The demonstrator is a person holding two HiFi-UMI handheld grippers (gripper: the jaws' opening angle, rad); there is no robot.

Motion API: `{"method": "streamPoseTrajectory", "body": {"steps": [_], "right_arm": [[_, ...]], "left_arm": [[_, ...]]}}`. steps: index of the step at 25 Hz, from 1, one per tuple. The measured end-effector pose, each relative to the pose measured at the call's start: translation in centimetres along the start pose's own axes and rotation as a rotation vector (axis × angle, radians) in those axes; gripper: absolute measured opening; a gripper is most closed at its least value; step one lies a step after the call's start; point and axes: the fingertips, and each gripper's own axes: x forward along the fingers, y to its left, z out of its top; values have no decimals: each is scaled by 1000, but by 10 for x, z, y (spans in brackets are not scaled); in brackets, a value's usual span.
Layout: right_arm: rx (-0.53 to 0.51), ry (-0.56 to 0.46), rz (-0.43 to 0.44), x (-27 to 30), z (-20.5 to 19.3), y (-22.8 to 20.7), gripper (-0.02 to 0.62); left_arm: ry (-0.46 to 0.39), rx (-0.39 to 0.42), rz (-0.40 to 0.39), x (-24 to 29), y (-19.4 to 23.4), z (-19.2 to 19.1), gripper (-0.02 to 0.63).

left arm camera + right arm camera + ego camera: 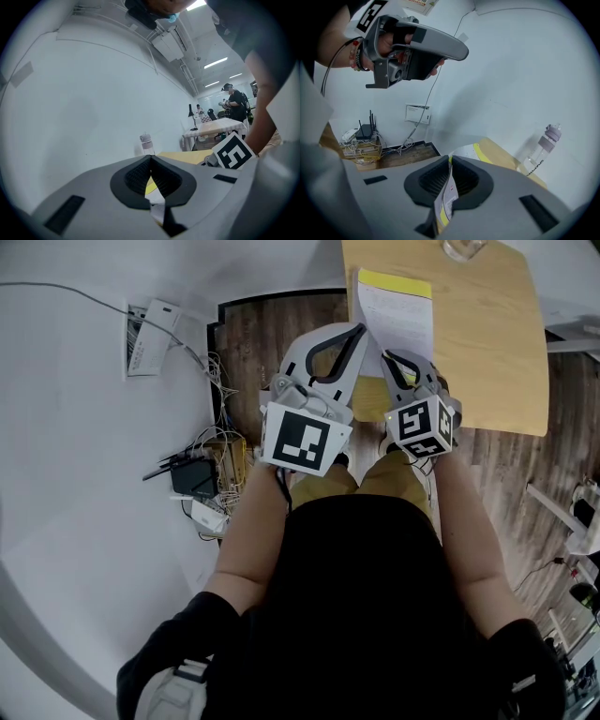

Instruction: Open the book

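Note:
The book point(397, 317) lies at the near left edge of the wooden table point(487, 343), showing a white page with a yellow strip at its far end. My left gripper point(360, 332) meets the book's near left side. In the left gripper view it point(151, 160) is shut, with a white and yellow sheet of the book point(157, 207) pinched between the pads. My right gripper point(385, 356) sits just right of it. In the right gripper view it point(450, 160) is shut on thin white and yellow leaves of the book point(446, 202).
A clear bottle point(544, 144) stands at the table's far side, also seen as the bottle point(147, 143) in the left gripper view. On the floor to the left lie a router and tangled cables point(202, 479), under a wall socket panel point(148, 334). White wall curves round the left.

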Motion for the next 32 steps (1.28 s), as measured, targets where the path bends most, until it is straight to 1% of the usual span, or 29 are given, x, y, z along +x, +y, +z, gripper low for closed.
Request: {"method": "streamPoseTrajectory", "body": {"steps": [20,32], "right_arm": [[14,-16,-78,-29,-2,-42,43],[34,-14,-154,-56,-16,-73,43]], "left_arm": [[-30,15,-38,31,-10,21,11],[-43,25,-58,47,-24,31,11]]}}
